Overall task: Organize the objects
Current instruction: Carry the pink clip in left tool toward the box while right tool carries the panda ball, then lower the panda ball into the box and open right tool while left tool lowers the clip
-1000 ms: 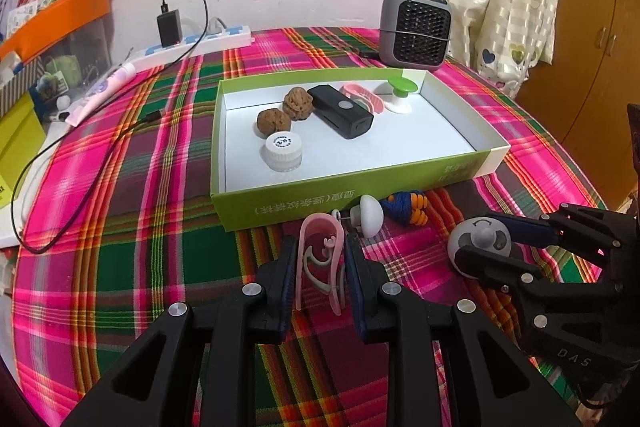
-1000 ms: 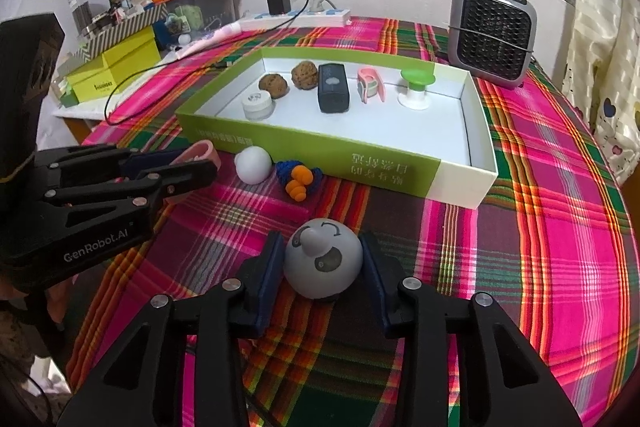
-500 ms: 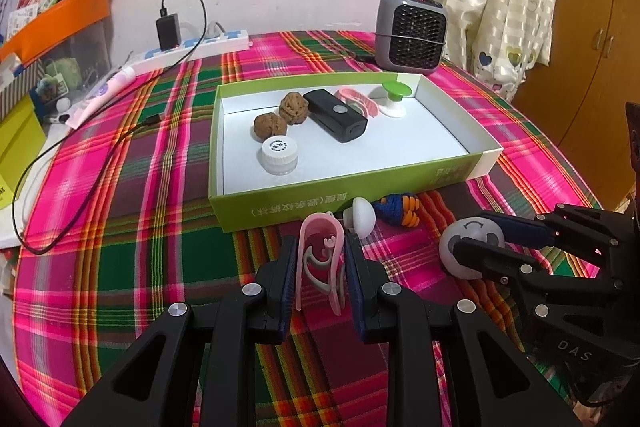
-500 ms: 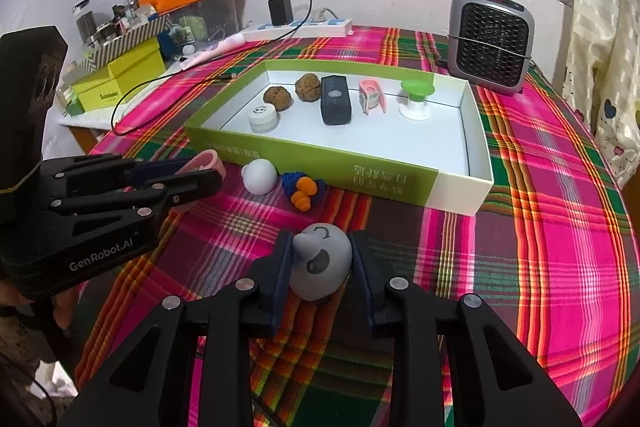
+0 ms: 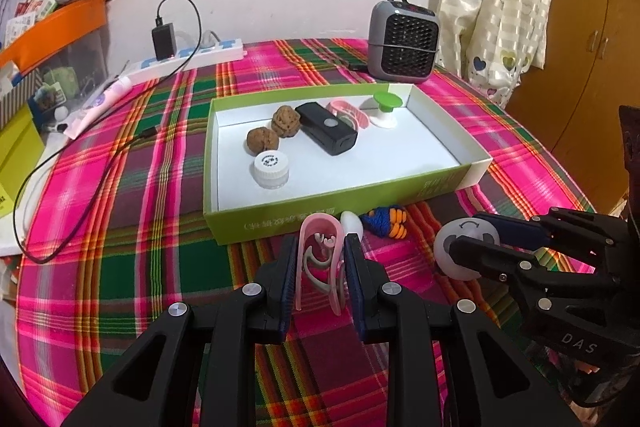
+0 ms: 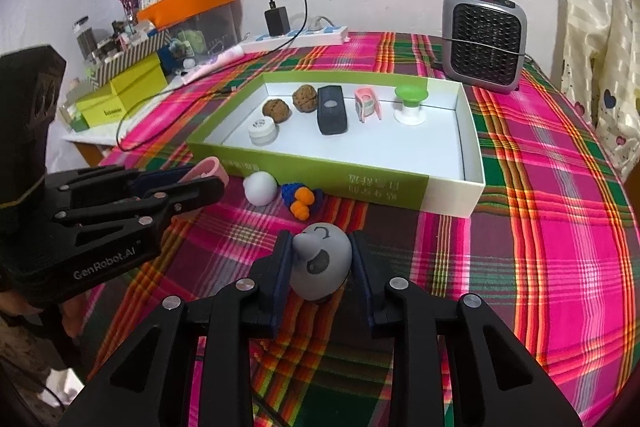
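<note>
Plaid cloth covers the surface (image 5: 120,227) below a barred window. Left hand-held gripper (image 5: 320,259) is pinched on a pink clip (image 5: 318,251), held just near of the green box (image 5: 332,215). Right hand-held gripper (image 6: 320,259) is clamped on a grey round toy (image 6: 320,263), near of the box's front wall. A white ball (image 6: 260,188) and a blue-orange knit toy (image 6: 300,199) lie on the cloth against that wall. Inside the box: two walnuts (image 5: 262,140), a white cap (image 5: 271,167), a black device (image 5: 328,133).
</note>
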`<state>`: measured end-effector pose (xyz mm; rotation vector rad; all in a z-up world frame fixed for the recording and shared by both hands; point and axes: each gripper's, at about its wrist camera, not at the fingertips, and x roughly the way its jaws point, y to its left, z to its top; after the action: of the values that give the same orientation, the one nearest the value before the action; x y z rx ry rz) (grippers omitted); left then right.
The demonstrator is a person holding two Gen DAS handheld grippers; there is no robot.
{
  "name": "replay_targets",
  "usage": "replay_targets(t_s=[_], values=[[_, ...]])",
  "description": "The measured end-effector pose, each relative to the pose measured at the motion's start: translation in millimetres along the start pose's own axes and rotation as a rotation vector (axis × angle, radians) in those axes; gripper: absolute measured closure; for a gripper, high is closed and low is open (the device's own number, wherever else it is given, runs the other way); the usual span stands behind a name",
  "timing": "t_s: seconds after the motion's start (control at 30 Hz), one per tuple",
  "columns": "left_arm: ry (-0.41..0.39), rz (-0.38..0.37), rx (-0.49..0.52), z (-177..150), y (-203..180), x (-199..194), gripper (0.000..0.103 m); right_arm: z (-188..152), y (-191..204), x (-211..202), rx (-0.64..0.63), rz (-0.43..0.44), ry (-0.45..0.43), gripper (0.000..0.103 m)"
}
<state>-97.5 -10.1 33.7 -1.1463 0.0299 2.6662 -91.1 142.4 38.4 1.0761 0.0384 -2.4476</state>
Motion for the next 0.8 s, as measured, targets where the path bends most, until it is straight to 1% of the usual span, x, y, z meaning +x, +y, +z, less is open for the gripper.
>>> replay_targets(t_s=[0.43, 0.63, 0.8], values=[[-0.02, -0.01, -0.011, 22, -2, 5, 0.081, 23, -10, -10, 0.002, -0.018, -0.054, 0.073], [-0.025, -0.022, -0.027, 38, 0, 14, 0.081, 42, -20, -6, 0.009, -0.023, -0.069, 0.073], [-0.02, -0.018, -0.033, 47, 3, 25, 0.081, 54, -30, 2, 0.016, -0.03, -0.068, 0.073]])
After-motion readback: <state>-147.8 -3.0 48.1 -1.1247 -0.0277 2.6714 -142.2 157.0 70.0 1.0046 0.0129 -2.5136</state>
